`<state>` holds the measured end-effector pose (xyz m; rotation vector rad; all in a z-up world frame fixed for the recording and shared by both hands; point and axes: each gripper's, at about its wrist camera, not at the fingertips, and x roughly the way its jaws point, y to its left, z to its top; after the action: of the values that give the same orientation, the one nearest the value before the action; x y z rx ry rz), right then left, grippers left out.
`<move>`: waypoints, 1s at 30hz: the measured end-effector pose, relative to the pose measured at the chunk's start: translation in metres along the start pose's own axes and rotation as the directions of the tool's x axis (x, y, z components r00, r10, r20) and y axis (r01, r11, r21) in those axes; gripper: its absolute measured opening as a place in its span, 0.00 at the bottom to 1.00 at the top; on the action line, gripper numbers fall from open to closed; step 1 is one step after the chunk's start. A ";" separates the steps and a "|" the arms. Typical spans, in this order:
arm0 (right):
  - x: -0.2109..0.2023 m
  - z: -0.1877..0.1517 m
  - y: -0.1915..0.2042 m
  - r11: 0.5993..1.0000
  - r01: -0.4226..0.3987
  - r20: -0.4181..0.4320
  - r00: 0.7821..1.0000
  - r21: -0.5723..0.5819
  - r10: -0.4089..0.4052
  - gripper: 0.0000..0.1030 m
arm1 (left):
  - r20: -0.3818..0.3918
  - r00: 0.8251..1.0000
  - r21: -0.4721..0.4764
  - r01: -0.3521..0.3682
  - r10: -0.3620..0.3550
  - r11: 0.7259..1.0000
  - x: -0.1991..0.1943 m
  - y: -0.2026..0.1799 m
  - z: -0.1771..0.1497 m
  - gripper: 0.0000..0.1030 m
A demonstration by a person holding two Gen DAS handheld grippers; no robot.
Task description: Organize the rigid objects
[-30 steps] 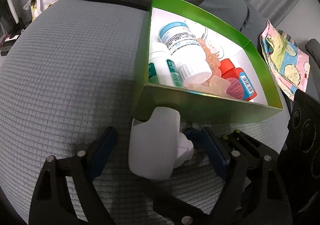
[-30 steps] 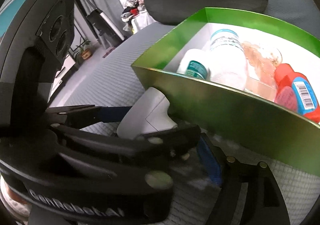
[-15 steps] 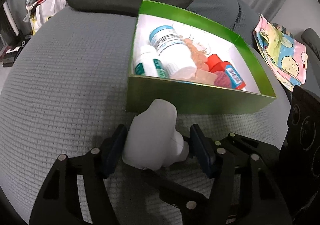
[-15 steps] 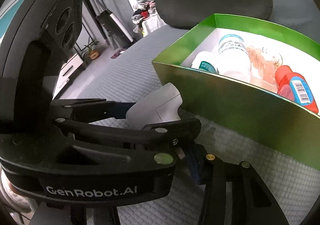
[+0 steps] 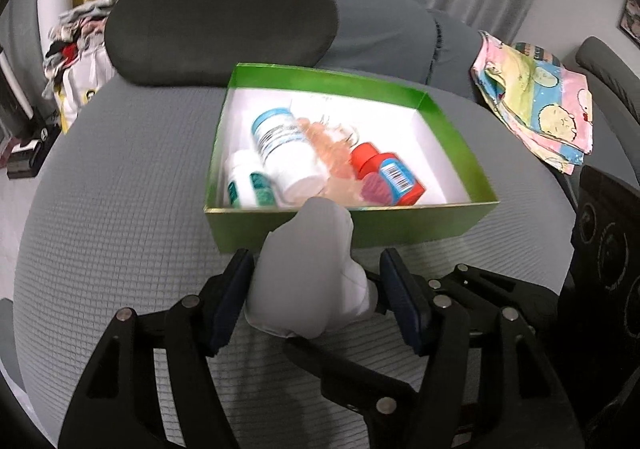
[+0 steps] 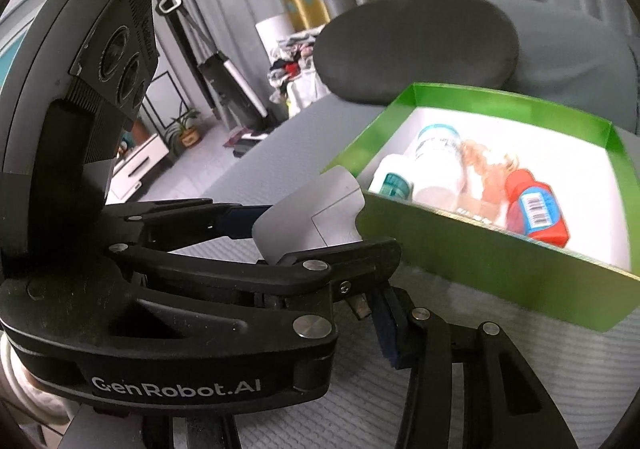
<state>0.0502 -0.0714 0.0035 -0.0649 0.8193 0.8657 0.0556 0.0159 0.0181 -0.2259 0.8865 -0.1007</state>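
A white plastic object with a nub on its right side hangs just above the grey cover, in front of the green box. My left gripper is shut on it, a blue pad on each side. From the right wrist view the same white object sits in the left gripper, beside the box. My right gripper crosses under the left one. Only one of its pads shows, so its grip is unclear. The box holds a white bottle, a small bottle and a red bottle.
Everything rests on a grey textured cover. A dark oval cushion lies behind the box. A colourful cloth lies at the right, a pile of clothes at the far left.
Both grippers' jaws closed in, the left one's pads onto the white object. Both hands then rose, lifting the object off the cover, and the box now looks farther away.
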 end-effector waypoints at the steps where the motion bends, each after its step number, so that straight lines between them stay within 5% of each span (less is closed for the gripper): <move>1: -0.004 0.001 -0.001 1.000 0.004 0.008 1.000 0.000 -0.004 0.48 | 0.004 1.000 0.008 0.001 -0.001 1.000 0.000 -0.004 0.003 0.62; 17: -0.050 0.027 -0.035 0.997 0.079 0.107 0.991 0.018 -0.081 0.48 | 0.056 0.997 0.101 0.043 -0.049 0.994 0.006 -0.053 0.052 0.62; 30: -0.036 0.051 -0.084 0.992 0.097 0.100 0.989 0.083 -0.105 0.48 | 0.002 0.997 0.082 0.073 -0.073 0.994 0.052 -0.062 0.084 0.65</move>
<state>0.1263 -0.1324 0.0409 0.0077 0.7453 0.7347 0.1537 -0.0405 0.0445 -0.1817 0.8676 -0.2044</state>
